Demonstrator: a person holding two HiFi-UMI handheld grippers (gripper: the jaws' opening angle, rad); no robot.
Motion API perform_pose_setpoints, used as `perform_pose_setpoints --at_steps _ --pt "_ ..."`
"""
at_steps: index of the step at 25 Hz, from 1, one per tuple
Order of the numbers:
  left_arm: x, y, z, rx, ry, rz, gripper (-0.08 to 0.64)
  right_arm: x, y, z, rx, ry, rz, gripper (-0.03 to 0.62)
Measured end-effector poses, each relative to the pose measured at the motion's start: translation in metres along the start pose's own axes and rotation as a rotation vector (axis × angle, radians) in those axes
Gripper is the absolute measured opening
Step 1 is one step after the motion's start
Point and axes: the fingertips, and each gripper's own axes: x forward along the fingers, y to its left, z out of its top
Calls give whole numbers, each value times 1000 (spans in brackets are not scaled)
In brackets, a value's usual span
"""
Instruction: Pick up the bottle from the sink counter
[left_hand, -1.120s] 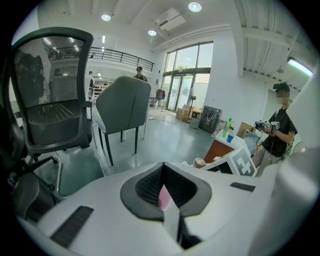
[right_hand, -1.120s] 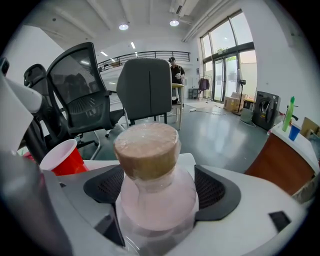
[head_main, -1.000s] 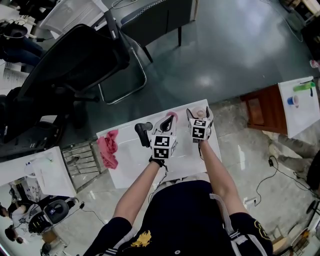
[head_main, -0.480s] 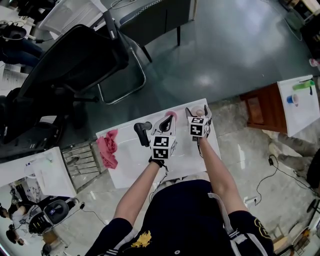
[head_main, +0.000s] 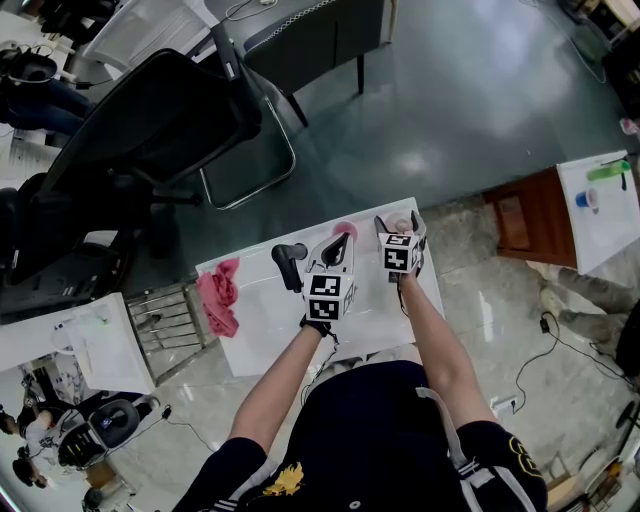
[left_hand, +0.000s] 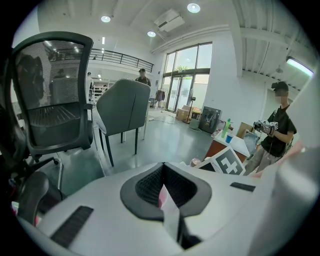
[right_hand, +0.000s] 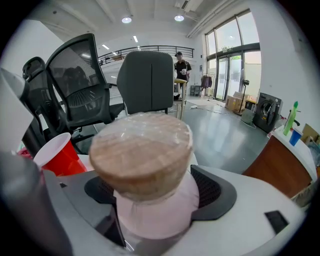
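Right gripper (head_main: 397, 229) is clamped on the bottle (right_hand: 142, 155), with both jaws pressing the pale pink body just under the wooden cap. The bottle is upright and appears not yet lifted off the white counter (head_main: 262, 330). A red cup (right_hand: 56, 154) stands just left of the bottle. Left gripper (head_main: 337, 243), jaws together and empty, hangs further left of the bottle. Recommended: raise straight up with a firm grip, as the rounded body may slip and the cup is close.
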Motion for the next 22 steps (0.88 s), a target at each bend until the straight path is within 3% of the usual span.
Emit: perform_pose_setpoints --at_steps 22 --pt "-23 -1 3 14 -23 -5 17 -29 16 4 -47 -71 19 425"
